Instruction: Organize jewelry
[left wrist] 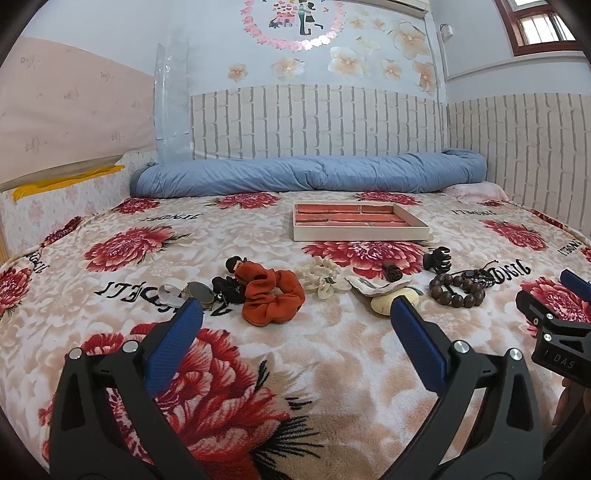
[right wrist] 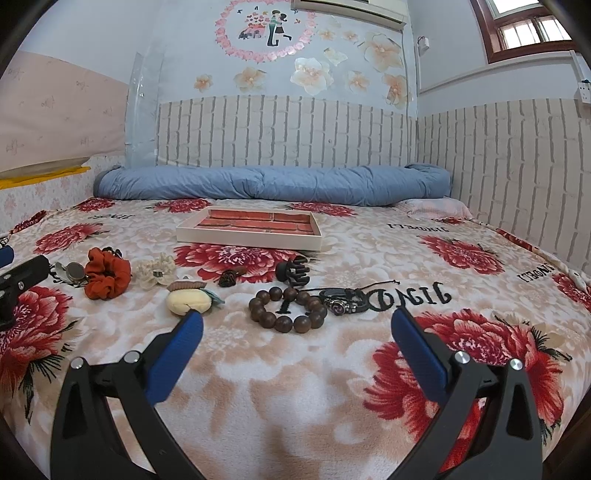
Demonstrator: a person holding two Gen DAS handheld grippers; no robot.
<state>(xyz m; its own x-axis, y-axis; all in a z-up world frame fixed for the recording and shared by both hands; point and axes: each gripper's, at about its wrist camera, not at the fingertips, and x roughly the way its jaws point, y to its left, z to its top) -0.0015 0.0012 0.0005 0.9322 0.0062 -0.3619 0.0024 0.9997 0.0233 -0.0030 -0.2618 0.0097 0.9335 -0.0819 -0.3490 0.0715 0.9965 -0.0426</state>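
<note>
Counting one tray (right wrist: 248, 236), two scrunchies (right wrist: 108, 277)

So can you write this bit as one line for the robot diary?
left gripper: open, empty | right gripper: open, empty | tray: empty | wooden bead bracelet: on blanket

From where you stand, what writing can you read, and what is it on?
"JINGELI": woven repeatedly into the blanket, clearest, upside down, beyond the tray at.
"DAS": on the right gripper's body, seen from the left wrist; a mark before it is unclear.
Wall sticker: no readable words.
</note>
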